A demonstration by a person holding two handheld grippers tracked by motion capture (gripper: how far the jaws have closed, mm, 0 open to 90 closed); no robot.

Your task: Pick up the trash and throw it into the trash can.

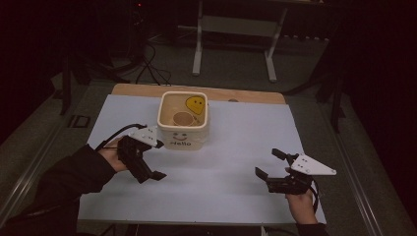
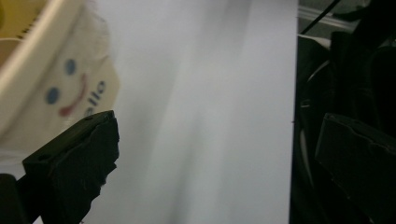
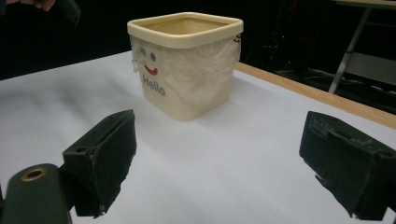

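High view: cream bin (image 1: 183, 132) with a plastic liner at 12 o'clock on the white tabletop (image 1: 221, 162), left gripper (image 1: 150, 173) at 9 and right gripper (image 1: 268, 164) at 4, both spread wide and empty, probably readying to handle it.

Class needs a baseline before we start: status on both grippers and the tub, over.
Left gripper open, empty, beside the tub. Right gripper open, empty, well clear. Tub upright on the sheet, items inside. Nothing in the way.
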